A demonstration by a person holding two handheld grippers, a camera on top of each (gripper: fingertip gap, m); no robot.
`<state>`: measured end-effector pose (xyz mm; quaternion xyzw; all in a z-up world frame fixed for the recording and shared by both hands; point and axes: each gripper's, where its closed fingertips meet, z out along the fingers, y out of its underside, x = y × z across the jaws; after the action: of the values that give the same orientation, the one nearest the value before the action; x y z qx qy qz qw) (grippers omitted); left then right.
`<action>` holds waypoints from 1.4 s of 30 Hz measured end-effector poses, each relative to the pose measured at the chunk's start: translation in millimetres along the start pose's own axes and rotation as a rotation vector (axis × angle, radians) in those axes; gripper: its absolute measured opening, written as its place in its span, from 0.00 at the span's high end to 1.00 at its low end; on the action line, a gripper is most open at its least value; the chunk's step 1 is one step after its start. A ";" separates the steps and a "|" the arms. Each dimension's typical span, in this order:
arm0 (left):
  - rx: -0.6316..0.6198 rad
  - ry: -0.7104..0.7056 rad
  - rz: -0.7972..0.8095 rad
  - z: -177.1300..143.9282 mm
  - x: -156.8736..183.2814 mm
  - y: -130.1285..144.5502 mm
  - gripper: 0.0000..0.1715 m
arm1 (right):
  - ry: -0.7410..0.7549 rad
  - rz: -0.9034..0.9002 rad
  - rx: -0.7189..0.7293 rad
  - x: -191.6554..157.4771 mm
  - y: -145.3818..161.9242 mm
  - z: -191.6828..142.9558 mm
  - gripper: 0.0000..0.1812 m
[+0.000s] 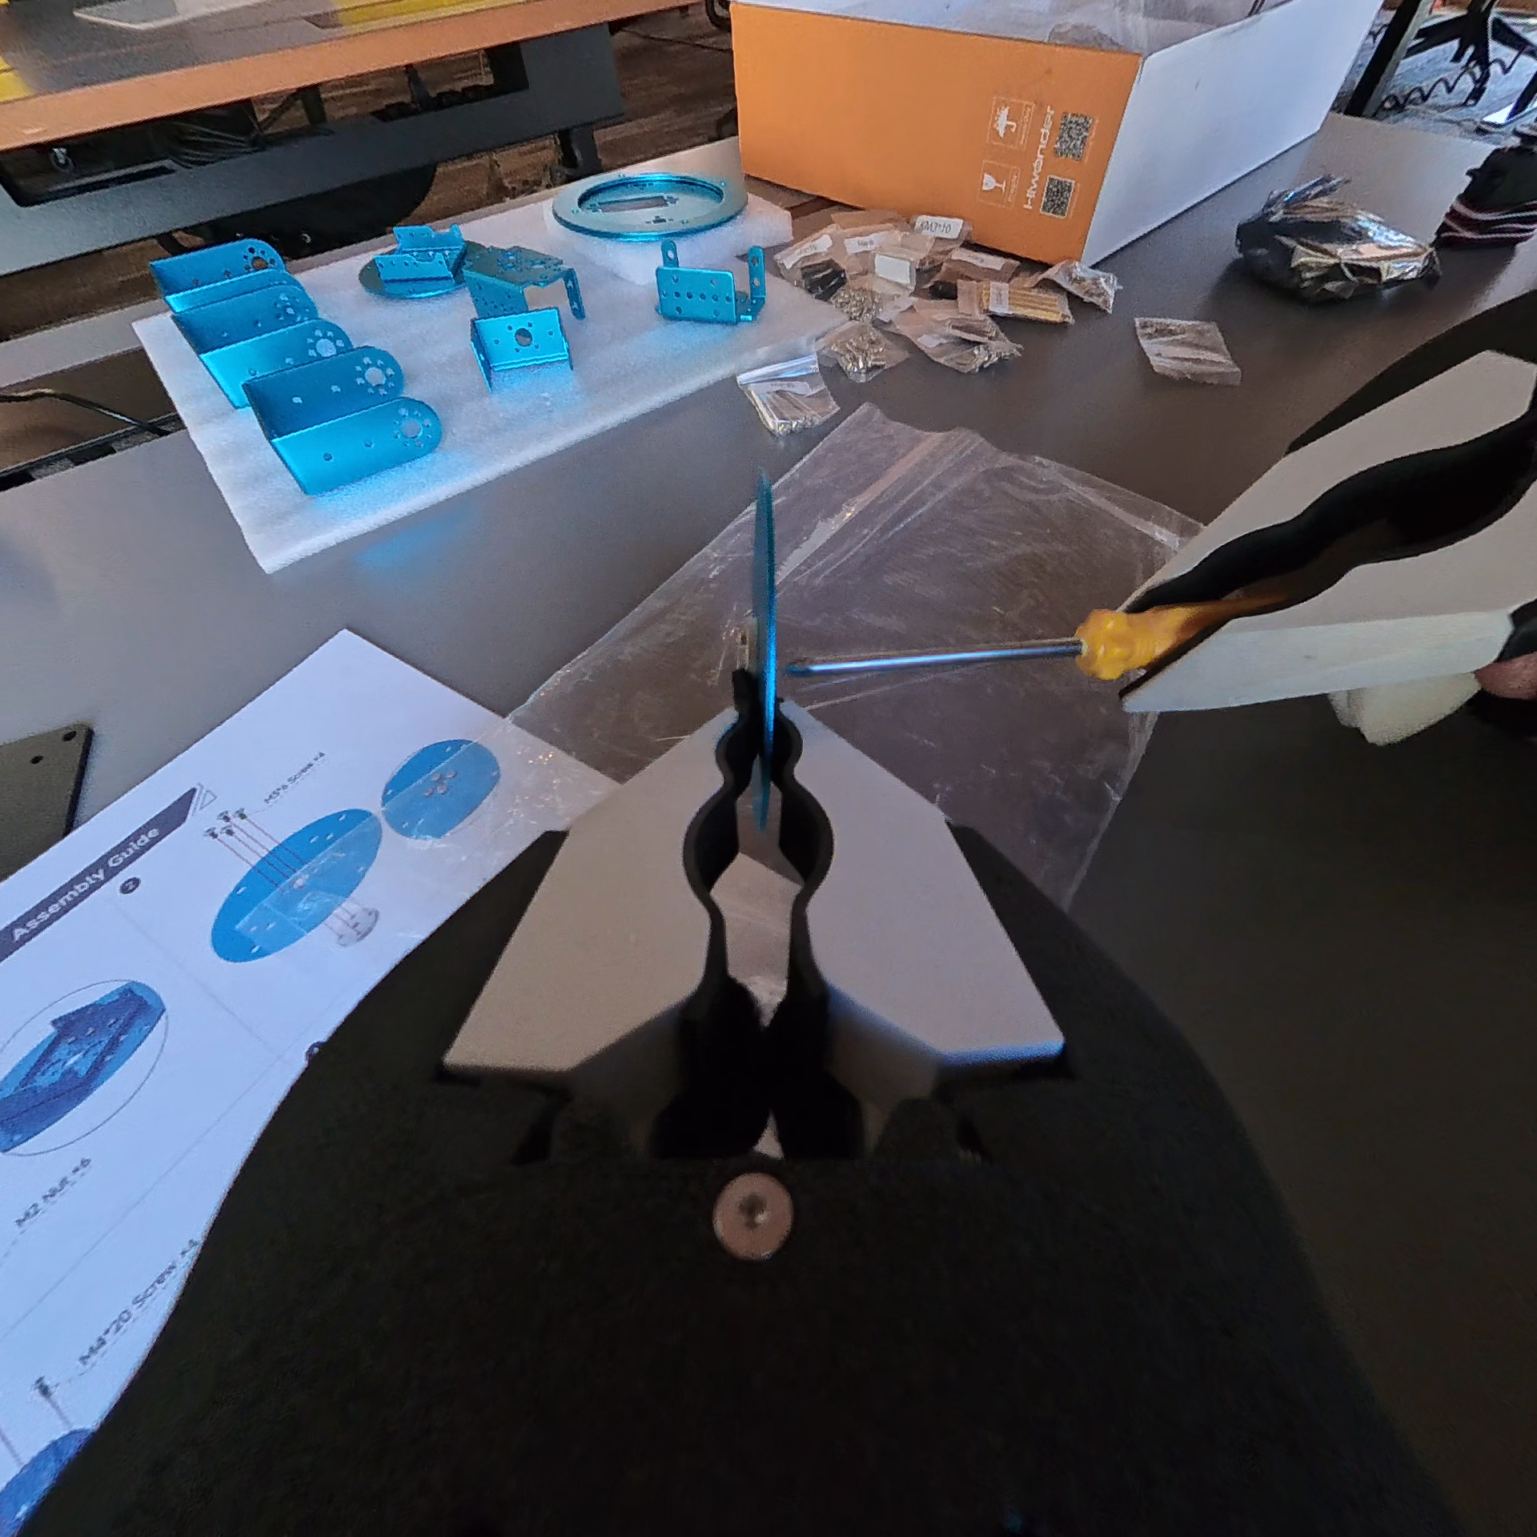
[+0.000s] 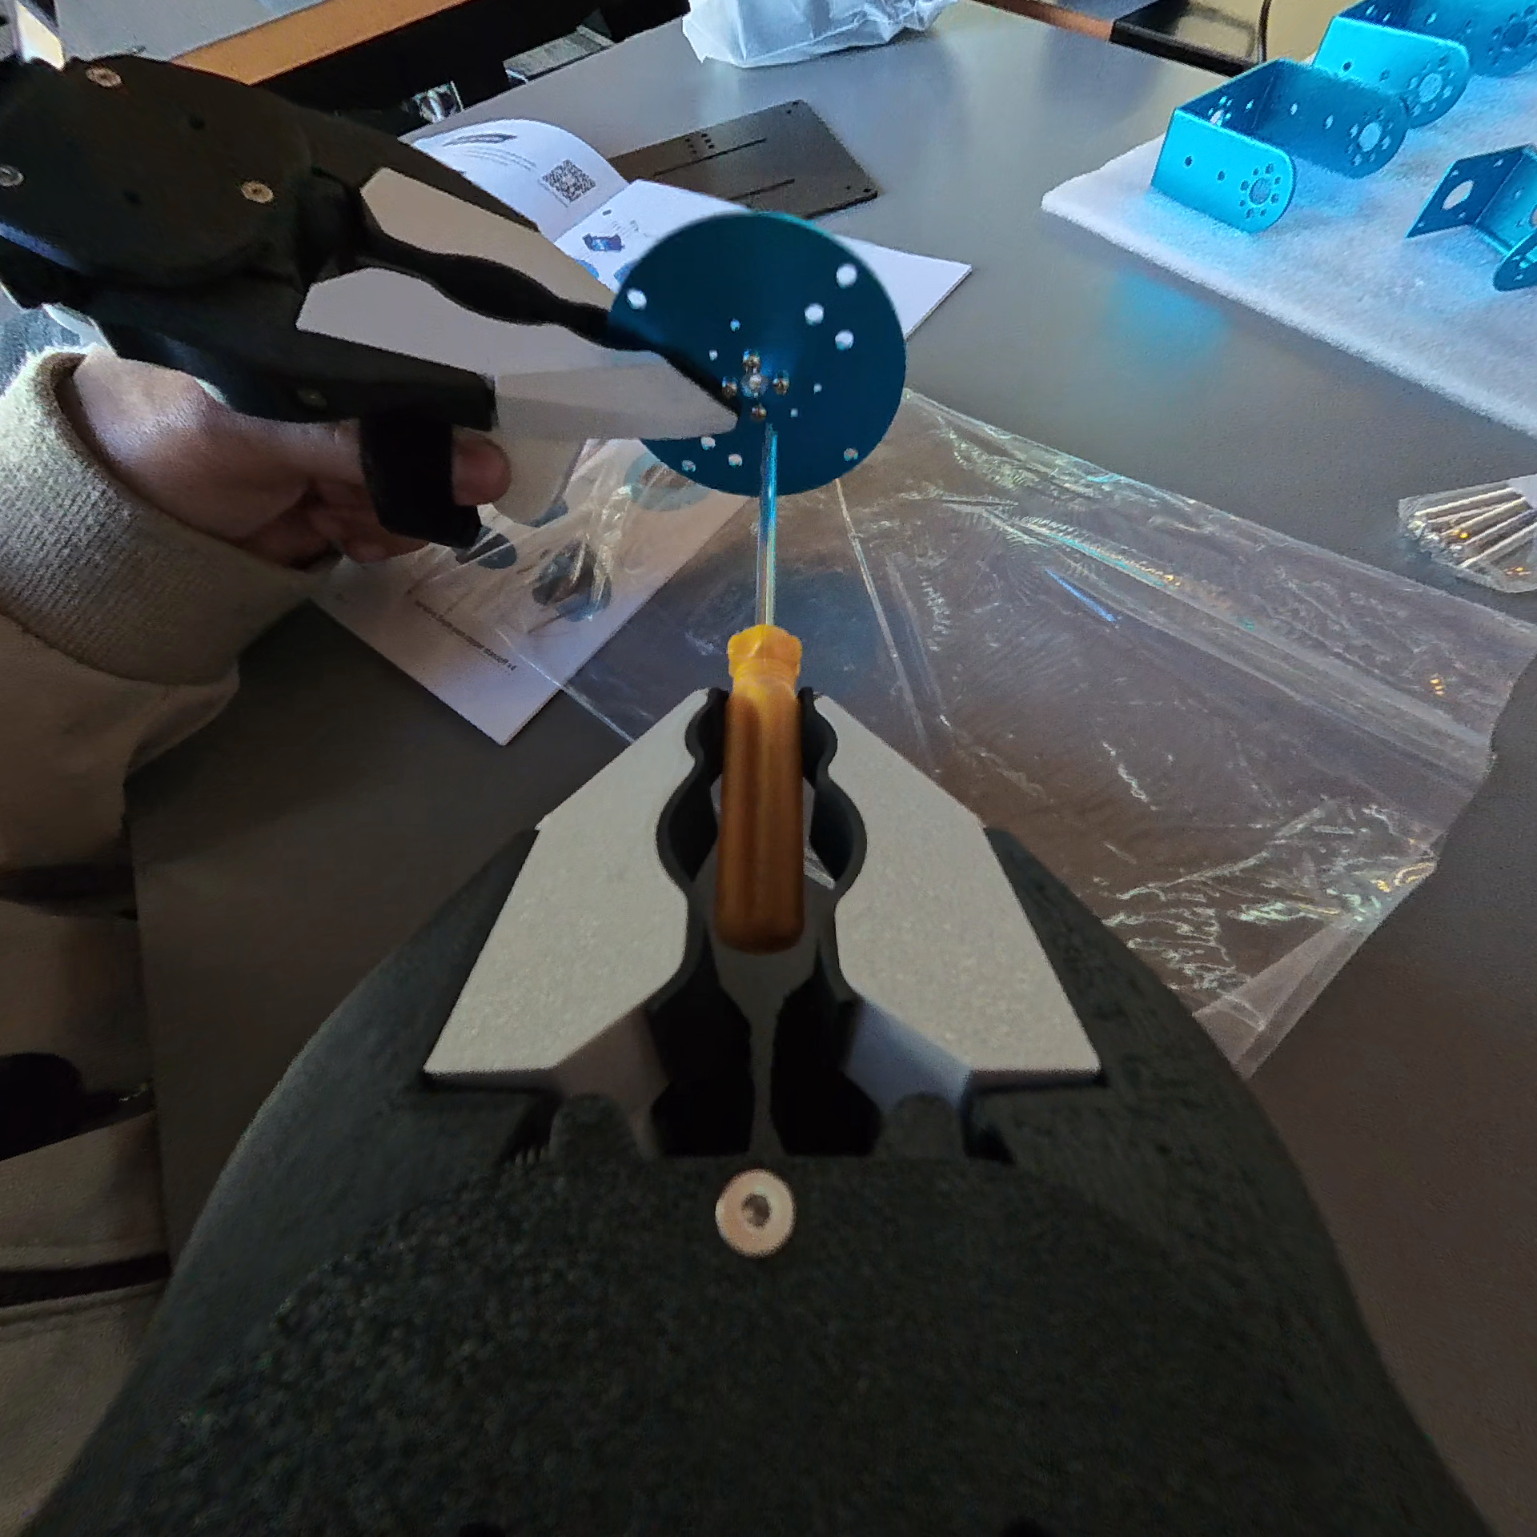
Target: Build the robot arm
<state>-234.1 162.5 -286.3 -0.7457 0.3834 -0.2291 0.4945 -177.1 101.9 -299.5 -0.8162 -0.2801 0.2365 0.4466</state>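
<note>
My left gripper is shut on a blue round metal disc, held upright and edge-on above the table; the disc's face with holes and small screws shows in the right wrist view. My right gripper is shut on a screwdriver with a yellow handle. Its shaft points at the screws near the disc's centre and its tip touches the disc. In the left wrist view the screwdriver comes in from the right, held by the right gripper. The left gripper shows at the left of the right wrist view.
A clear plastic bag lies under the disc. A printed guide lies at the left. Blue metal brackets sit on white foam. Small bags of hardware and an orange-and-white box stand behind. A person's hand holds the left gripper. Spacing between my two grippers at the tips: around 9 cm.
</note>
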 end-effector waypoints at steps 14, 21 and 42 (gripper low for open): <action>-0.013 0.015 0.001 2.2 2.1 1.2 0.99 | -0.006 -0.003 -0.003 -2.1 0.7 0.5 0.91; -0.013 0.020 -0.003 2.7 2.7 1.0 0.99 | 0.016 -0.031 -0.001 -1.1 -0.2 -0.1 0.91; -0.146 -0.048 0.149 14.6 1.9 13.1 0.99 | 0.184 -0.225 -0.209 20.3 27.3 16.4 0.91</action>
<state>-226.9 166.4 -304.2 -0.7543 0.4415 -0.1454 0.4637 -166.0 113.2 -333.7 -0.8399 -0.3505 0.0791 0.4069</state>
